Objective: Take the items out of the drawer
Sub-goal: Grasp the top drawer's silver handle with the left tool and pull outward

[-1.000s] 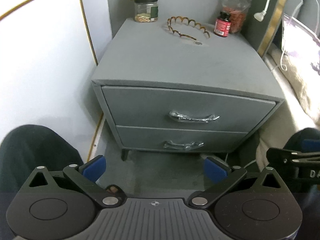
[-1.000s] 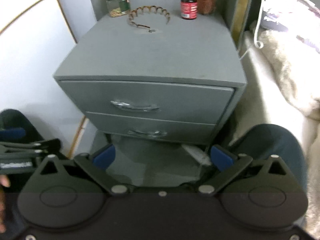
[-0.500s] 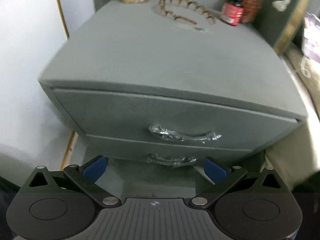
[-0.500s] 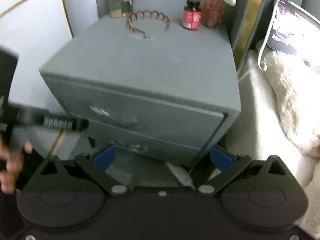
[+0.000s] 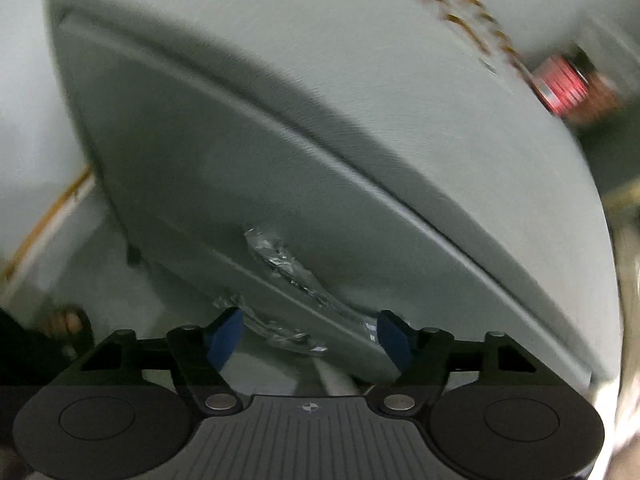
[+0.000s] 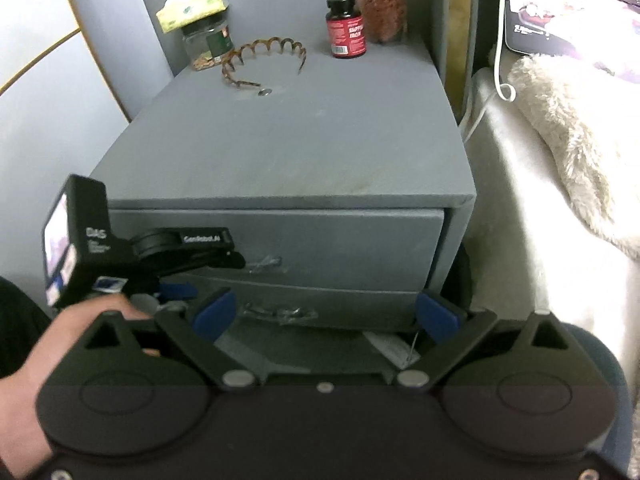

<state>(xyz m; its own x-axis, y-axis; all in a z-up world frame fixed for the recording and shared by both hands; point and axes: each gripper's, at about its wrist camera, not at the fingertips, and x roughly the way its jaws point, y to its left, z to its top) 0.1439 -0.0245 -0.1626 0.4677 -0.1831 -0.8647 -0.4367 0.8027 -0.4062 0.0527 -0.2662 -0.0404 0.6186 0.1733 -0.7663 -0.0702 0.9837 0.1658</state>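
1. The top drawer (image 6: 276, 240) sits mid-frame in the right wrist view, shut flush in the grey nightstand (image 6: 304, 148). Its handle (image 5: 288, 266), wrapped in crinkled film, runs through the lower middle of the blurred, tilted left wrist view.
2. The lower drawer (image 6: 320, 304) lies just beneath, also shut, with its own film-wrapped handle (image 6: 280, 314).
3. The left tongs (image 5: 308, 336) are spread apart with nothing between them, very near the top handle. From the right wrist view they come in from the lower left (image 6: 224, 258), tips at the handle's left end.
4. The right tongs (image 6: 326, 316) are likewise apart and empty, held well back at the bottom of the frame.
5. Step in hand, as I judge it: reaching to open the top drawer. Nothing has been taken out yet. The next move calls for setting the blue pads across the handle bar, closing on it and pulling straight out; the film wrap may make the grip slip.
6. On the nightstand's surface, in the upper frame: a brown hair comb (image 6: 264, 60), a jar (image 6: 208, 46) with a tissue pack on it, a red-labelled bottle (image 6: 346, 28) and a bag of red bits (image 6: 382, 10).
7. Writing: the left device body reads "DAS", its arm something like "GenRobot.AI". The bottle label seems to end in "IRON"; the rest is too small.
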